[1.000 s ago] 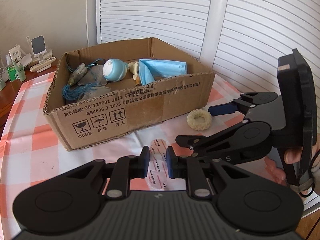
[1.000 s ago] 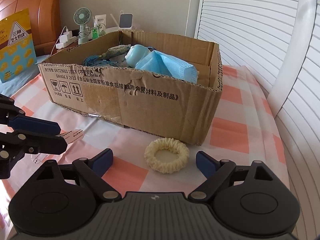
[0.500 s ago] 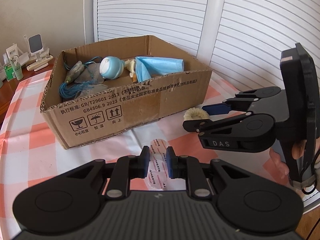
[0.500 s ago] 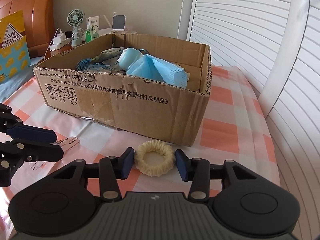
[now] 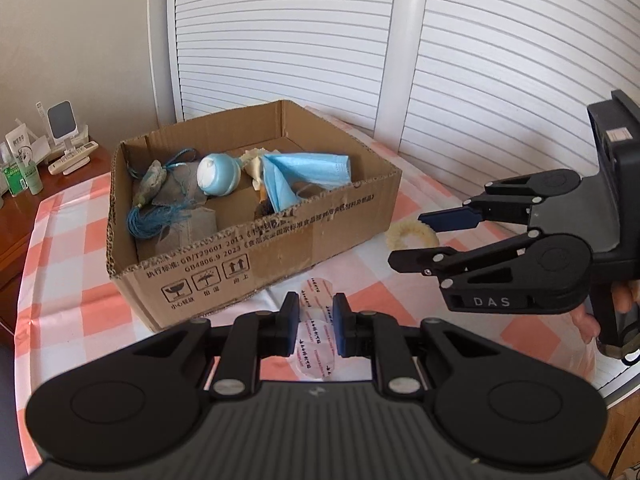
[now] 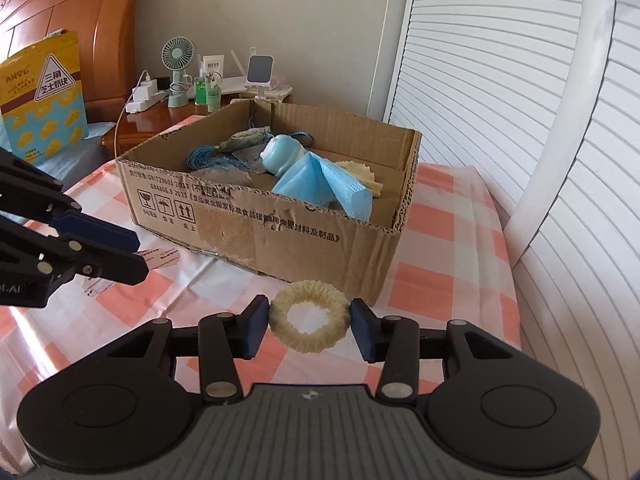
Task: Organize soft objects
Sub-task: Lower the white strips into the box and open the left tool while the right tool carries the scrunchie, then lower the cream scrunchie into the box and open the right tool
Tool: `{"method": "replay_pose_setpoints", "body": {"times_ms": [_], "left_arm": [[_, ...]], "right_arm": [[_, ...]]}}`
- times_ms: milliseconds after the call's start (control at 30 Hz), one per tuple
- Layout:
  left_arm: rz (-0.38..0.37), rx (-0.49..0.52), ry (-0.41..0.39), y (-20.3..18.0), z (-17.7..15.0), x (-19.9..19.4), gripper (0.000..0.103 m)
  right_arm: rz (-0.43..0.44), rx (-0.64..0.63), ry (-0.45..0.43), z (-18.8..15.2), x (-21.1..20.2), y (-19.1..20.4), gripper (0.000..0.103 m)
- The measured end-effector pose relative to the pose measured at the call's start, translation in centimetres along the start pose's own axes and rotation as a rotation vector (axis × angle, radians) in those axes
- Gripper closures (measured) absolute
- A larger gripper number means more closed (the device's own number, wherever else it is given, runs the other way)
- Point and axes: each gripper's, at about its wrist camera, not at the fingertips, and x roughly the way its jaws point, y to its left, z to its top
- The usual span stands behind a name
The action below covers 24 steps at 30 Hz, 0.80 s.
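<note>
1. Scrunchie (image 6: 308, 322): cream, ribbed fabric ring, clamped across its outer edge by right gripper (image 6: 308, 324), just in front of cardboard box (image 6: 280, 232), seemingly off the cloth.
2. Handling guess: very light, squashy, springy; side pinch suits it, grip looks secure.
3. Clear packet (image 5: 316, 334): thin printed plastic, flat and crinkly, pinched between left gripper (image 5: 316, 330) pads, fingers close together. Likely slippery and floppy.
4. Box: open, corrugated, torn rim; holds blue pleated face mask (image 5: 304, 172), smooth round blue toy (image 5: 218, 174), blue tassel (image 5: 152, 220).
5. Checked tablecloth (image 6: 452, 264): glossy, wrinkled.
</note>
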Motion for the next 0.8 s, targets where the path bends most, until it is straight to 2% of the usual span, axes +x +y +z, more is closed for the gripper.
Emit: {"method": "replay_pose_setpoints", "body": {"times_ms": [267, 500, 567, 600, 633, 767, 800], "left_arm": [[0.073, 0.063, -0.105, 1.1, 5.2, -0.5, 0.087], [0.164, 0.055, -0.112, 3.7, 8.5, 5.1, 0.084], [0.176, 0.01, -0.095, 4.5, 8.5, 6.6, 0.069], [0.174, -0.013, -0.088, 4.9, 8.4, 7.1, 0.044], [0.182, -0.036, -0.092, 5.3, 8.1, 7.3, 0.027], [0.238, -0.058, -0.128, 5.9, 6.9, 6.2, 0.016], [0.256, -0.053, -0.145, 5.9, 6.7, 5.6, 0.009]], "right_arm": [[0.024, -0.026, -0.06, 1.9, -2.7, 0.4, 0.053], [0.012, -0.026, -0.076, 3.0, -3.1, 0.5, 0.053], [0.009, -0.026, -0.075, 3.2, -3.1, 0.6, 0.053], [0.008, -0.029, -0.077, 3.4, -3.1, 0.6, 0.053], [0.008, -0.031, -0.077, 3.5, -3.1, 0.6, 0.053], [-0.001, -0.043, -0.077, 4.2, -2.8, 0.4, 0.053], [0.002, -0.041, -0.077, 4.5, -2.6, 0.2, 0.053]]}}
